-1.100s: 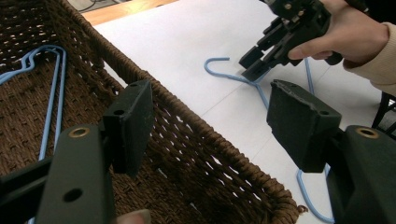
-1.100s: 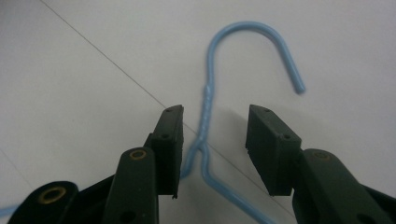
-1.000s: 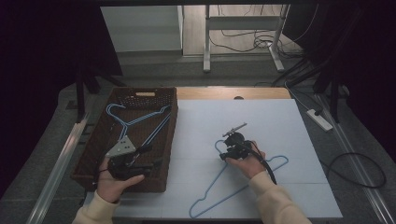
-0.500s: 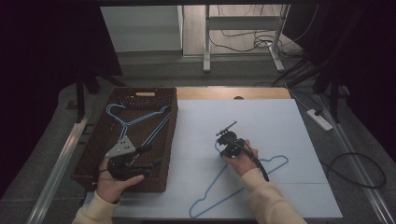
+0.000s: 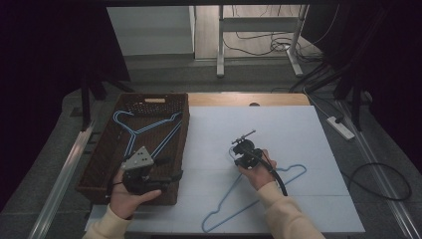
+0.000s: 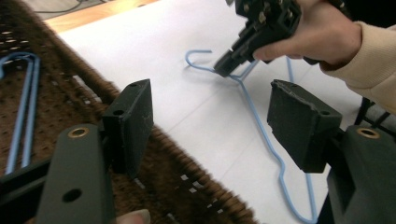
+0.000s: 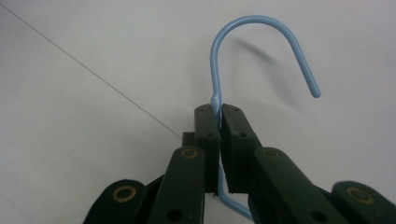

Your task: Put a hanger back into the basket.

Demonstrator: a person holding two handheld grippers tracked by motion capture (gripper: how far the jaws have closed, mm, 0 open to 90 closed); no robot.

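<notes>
A blue wire hanger (image 5: pixel 221 200) lies flat on the white table cover. My right gripper (image 5: pixel 238 151) points down at the hanger's neck. Its jaws have just been closing and now pinch the wire right under the hook (image 7: pixel 254 18), as the right gripper view (image 7: pixel 219 109) shows. The left gripper view shows this pinch too, with the right gripper (image 6: pixel 223 70) on the hanger (image 6: pixel 254 112). My left gripper (image 5: pixel 171 168) hovers over the brown basket's near right corner (image 5: pixel 171 196), jaws wide open (image 6: pixel 210 116) and nothing between them. More blue hangers (image 5: pixel 149 128) lie in the basket.
The brown woven basket (image 5: pixel 99 169) fills the table's left side. The white cover (image 5: pixel 298 124) stretches to the right, with a strip of bare wood (image 5: pixel 278 99) at the back. A power strip (image 5: pixel 341 128) and cables lie on the floor to the right.
The right hand has shifted a little left toward the hanger's hook, and its jaws have closed on the neck wire. The left hand has stayed in place.
</notes>
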